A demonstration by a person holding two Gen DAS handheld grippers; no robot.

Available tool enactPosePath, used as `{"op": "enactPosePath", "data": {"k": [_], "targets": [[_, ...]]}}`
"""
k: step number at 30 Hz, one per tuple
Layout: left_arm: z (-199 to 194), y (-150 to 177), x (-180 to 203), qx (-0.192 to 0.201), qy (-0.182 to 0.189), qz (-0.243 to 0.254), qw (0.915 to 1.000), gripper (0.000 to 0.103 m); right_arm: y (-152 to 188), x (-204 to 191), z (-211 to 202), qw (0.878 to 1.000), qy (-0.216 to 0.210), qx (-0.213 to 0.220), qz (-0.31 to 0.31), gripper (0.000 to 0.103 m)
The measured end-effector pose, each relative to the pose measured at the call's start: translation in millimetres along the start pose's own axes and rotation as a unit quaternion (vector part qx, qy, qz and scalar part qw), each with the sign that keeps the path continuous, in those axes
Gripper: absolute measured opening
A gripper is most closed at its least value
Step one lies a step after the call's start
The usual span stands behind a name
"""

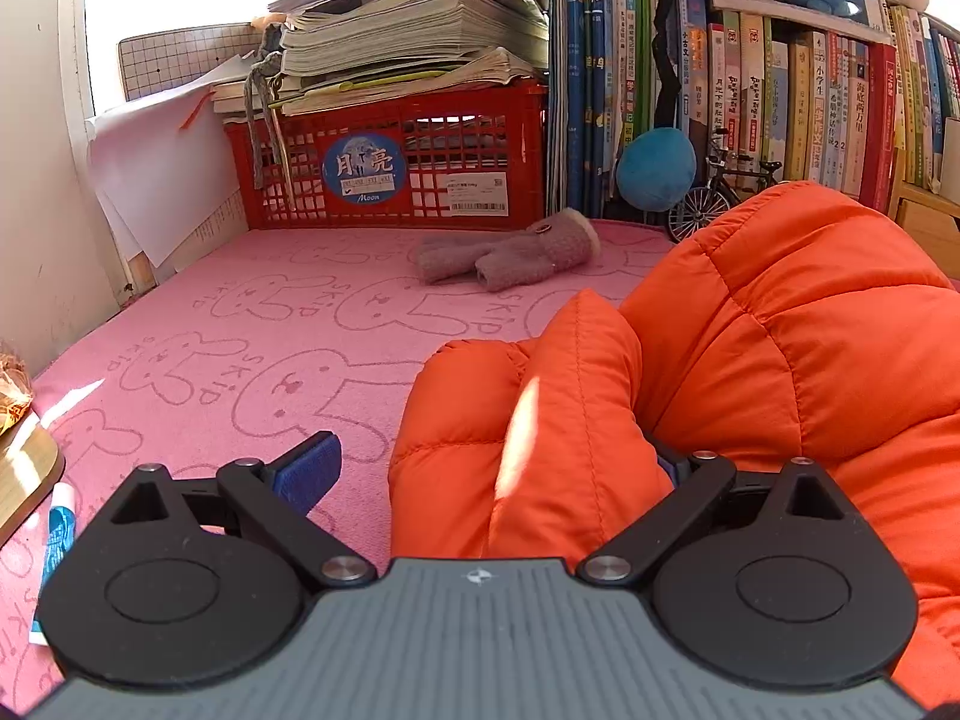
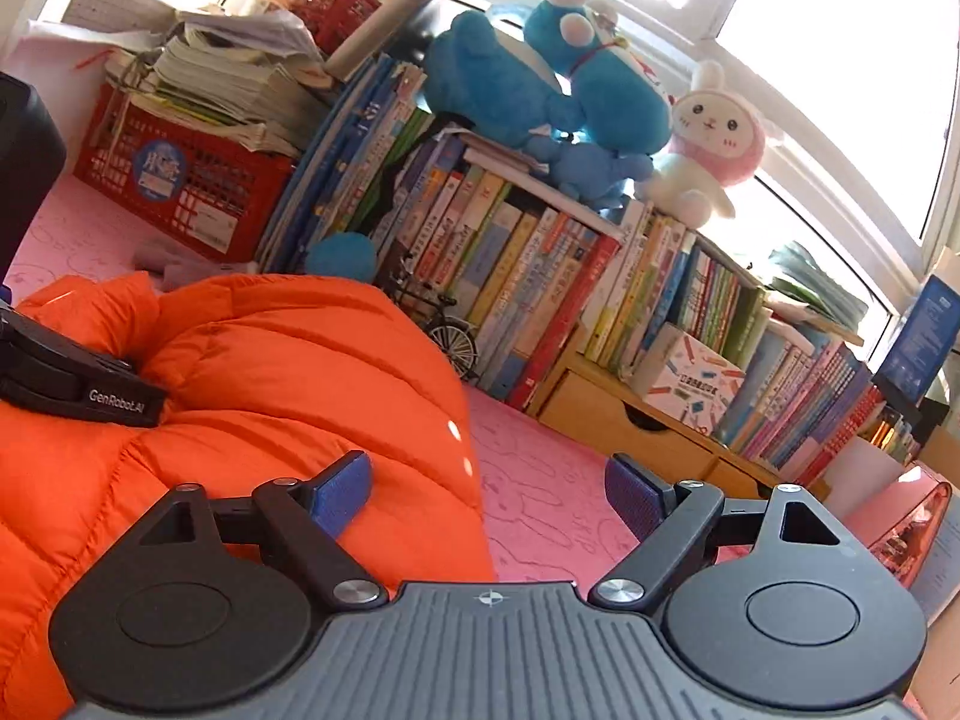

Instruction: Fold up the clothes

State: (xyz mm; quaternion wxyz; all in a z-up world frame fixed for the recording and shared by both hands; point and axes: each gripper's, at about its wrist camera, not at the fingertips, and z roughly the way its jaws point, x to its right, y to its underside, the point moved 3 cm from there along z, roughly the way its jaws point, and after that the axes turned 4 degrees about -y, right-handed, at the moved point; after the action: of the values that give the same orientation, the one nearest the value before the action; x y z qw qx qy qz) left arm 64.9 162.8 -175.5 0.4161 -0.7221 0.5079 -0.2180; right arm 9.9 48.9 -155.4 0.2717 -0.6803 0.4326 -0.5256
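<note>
Left wrist view
- Left gripper [image 1: 498, 468]: fingers spread wide; a puffy fold of the orange jacket sits between them. Left blue pad [image 1: 309, 468] stands clear of the cloth; the right pad is mostly hidden behind the fold, so no grip can be confirmed.
- Orange jacket [image 1: 780, 324]: quilted, bulky, heaped on the right half of the pink mat [image 1: 240, 324], rising high toward the bookshelf.
- Grey mitten [image 1: 510, 252]: lies flat on the mat, near the red crate, apart from the jacket.
- Red crate [image 1: 396, 162]: at the back edge of the mat, stacked papers on top, round blue sticker on its front.
- Books [image 1: 780, 108]: upright row behind the jacket; small model bicycle [image 1: 714, 192] and a blue plush ball in front.

Right wrist view
- Right gripper [image 2: 489, 495]: fingers apart, holding nothing. Left pad [image 2: 342, 498] hangs over the jacket's edge; right pad over bare mat.
- Orange jacket [image 2: 288, 372]: fills the left, its rounded edge ending between the fingers.
- Left gripper [image 2: 72, 384]: black body resting against the jacket at far left; its fingers are out of sight here.
- Plush toys [image 2: 540, 78]: blue ones and a pink-white rabbit atop the books.
</note>
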Motion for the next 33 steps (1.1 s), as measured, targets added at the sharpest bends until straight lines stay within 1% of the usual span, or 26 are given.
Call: {"op": "enactPosePath", "data": {"k": [2, 5, 6, 9, 11, 13, 14, 15, 17, 18, 19, 21, 22, 25, 27, 28, 29, 31, 33], "targets": [[-1.3, 0.2, 1.4, 0.003, -0.003, 0.005, 1.0000, 0.101, 11.6, -2.3, 0.4, 1.000, -0.008, 0.009, -0.026, 0.084], [-2.8, 0.4, 3.8, 0.007, -0.007, 0.013, 0.9999, 0.102, 39.4, 21.1, -2.9, 0.999, -0.039, -0.013, -0.024, 0.082], [-3.2, 0.4, 4.6, 0.009, -0.008, 0.016, 0.9998, 0.102, 48.2, 26.7, -5.0, 0.998, -0.040, -0.019, -0.039, 0.082], [-12.8, -2.2, -9.5, 0.003, 0.006, -0.013, 0.9999, 0.103, 73.0, 40.3, -12.0, 0.994, -0.043, -0.054, -0.083, 0.082], [-19.5, -4.1, -19.5, -0.001, 0.016, -0.034, 0.9993, 0.103, 77.5, 47.7, -18.2, 0.991, -0.047, -0.060, -0.109, 0.082], [-26.3, -5.9, -29.5, -0.005, 0.026, -0.054, 0.9982, 0.102, 77.7, 53.1, -18.4, 0.985, -0.049, -0.088, -0.138, 0.082], [-29.6, -6.9, -34.5, -0.007, 0.031, -0.065, 0.9974, 0.102, 77.7, 60.4, -18.9, 0.984, -0.064, -0.104, -0.129, 0.082], [-33.0, -7.8, -39.5, -0.009, 0.036, -0.075, 0.9965, 0.101, 75.5, 70.3, -21.0, 0.985, -0.082, -0.110, -0.106, 0.082], [-39.8, -9.8, -49.5, -0.013, 0.046, -0.095, 0.9943, 0.101, 65.0, 88.4, -25.7, 0.987, -0.107, -0.101, -0.059, 0.082], [-43.2, -10.8, -54.5, -0.015, 0.051, -0.105, 0.9930, 0.101, 54.7, 97.8, -28.4, 0.987, -0.126, -0.088, -0.036, 0.082], [-46.6, -11.7, -59.5, -0.017, 0.056, -0.116, 0.9915, 0.100, 45.4, 103.7, -29.1, 0.986, -0.144, -0.078, -0.019, 0.082], [-58.0, -10.6, -66.4, -0.023, 0.061, -0.128, 0.9896, 0.100, 18.4, 110.8, -26.0, 0.979, -0.196, -0.050, 0.010, 0.082], [-66.8, -7.9, -67.8, -0.027, 0.060, -0.129, 0.9895, 0.100, 5.3, 109.8, -21.9, 0.974, -0.221, -0.038, 0.018, 0.082], [-85.4, 7.7, -65.6, -0.061, 0.070, -0.129, 0.9872, 0.100, -31.5, 102.2, -7.2, 0.955, -0.293, -0.004, 0.036, 0.082], [-94.1, 19.3, -61.5, -0.084, 0.077, -0.127, 0.9853, 0.099, -52.2, 91.3, 4.4, 0.941, -0.334, 0.010, 0.047, 0.082], [-98.9, 24.0, -61.3, -0.090, 0.080, -0.129, 0.9843, 0.099, -60.8, 84.3, 9.8, 0.934, -0.353, 0.011, 0.049, 0.081], [-103.7, 28.3, -61.5, -0.096, 0.083, -0.130, 0.9834, 0.099, -69.1, 76.2, 15.7, 0.927, -0.372, 0.009, 0.049, 0.077], [-113.9, 33.8, -64.0, -0.105, 0.085, -0.136, 0.9815, 0.099, -80.5, 61.7, 21.2, 0.916, -0.398, 0.008, 0.046, 0.074], [-124.9, 28.0, -72.8, -0.100, 0.110, -0.152, 0.9771, 0.097, -87.6, 51.5, 23.0, 0.909, -0.415, 0.004, 0.042, 0.074]]}}
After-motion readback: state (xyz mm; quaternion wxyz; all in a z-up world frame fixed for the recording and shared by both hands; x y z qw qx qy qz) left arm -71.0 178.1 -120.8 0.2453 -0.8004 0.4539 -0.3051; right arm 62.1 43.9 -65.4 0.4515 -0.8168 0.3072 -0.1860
